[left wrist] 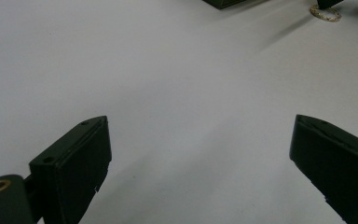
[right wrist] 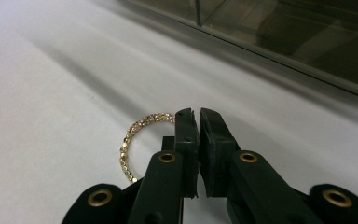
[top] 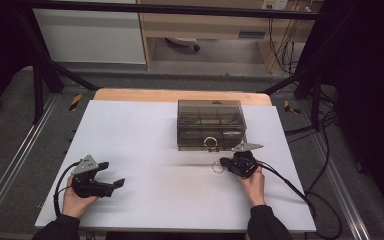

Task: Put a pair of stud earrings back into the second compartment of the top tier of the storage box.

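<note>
Gold beaded bracelet point(right wrist: 137, 135) lies on the white bench point(top: 145, 135) near its right edge, before the smoked box point(top: 211, 123), pinched between the right gripper's point(right wrist: 196, 114) closed fingers; left gripper point(left wrist: 200, 154) fingers spread wide, empty.

Lab — black frame point(top: 45, 60), cables point(top: 280, 45)

My right gripper point(right wrist: 196, 116) is matte black, with brass-coloured rings set into its arms, and the bracelet point(right wrist: 137, 135) beside it is gold, a beaded string of tiny glinting stones. My left gripper point(left wrist: 200, 154) is the same black, with one brass-coloured eyelet and a grey plate on top. The table cover point(top: 145, 145) is plain white, no pattern. The box point(top: 210, 125) is smoky, see-through brown-grey with darker divider lines; a second gold ring point(top: 210, 143) shows through its front. The table edge point(top: 130, 94) is pale wood. My sleeves point(top: 266, 223) are black.
</note>
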Demonstrator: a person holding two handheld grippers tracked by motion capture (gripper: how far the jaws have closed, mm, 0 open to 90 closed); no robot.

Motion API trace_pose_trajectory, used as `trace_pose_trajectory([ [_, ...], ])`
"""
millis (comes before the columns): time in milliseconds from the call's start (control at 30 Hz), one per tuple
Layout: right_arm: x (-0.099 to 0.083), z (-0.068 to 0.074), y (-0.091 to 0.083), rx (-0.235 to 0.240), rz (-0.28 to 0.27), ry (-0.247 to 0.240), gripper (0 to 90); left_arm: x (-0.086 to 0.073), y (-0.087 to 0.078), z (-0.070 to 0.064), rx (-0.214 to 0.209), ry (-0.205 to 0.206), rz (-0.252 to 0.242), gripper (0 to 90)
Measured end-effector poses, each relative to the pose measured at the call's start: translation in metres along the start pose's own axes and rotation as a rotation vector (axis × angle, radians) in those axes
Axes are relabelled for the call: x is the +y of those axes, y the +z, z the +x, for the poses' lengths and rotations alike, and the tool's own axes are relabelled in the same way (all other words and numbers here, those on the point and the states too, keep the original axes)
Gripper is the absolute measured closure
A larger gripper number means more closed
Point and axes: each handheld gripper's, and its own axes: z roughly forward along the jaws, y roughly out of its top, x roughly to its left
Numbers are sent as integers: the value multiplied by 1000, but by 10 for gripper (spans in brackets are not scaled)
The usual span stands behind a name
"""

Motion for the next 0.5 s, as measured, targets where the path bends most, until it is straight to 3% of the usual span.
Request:
trace_pose_trajectory([
  [500, 3, 1, -9, -9, -5, 26, 872, 0, 0, 0, 1, -2, -1, 51],
])
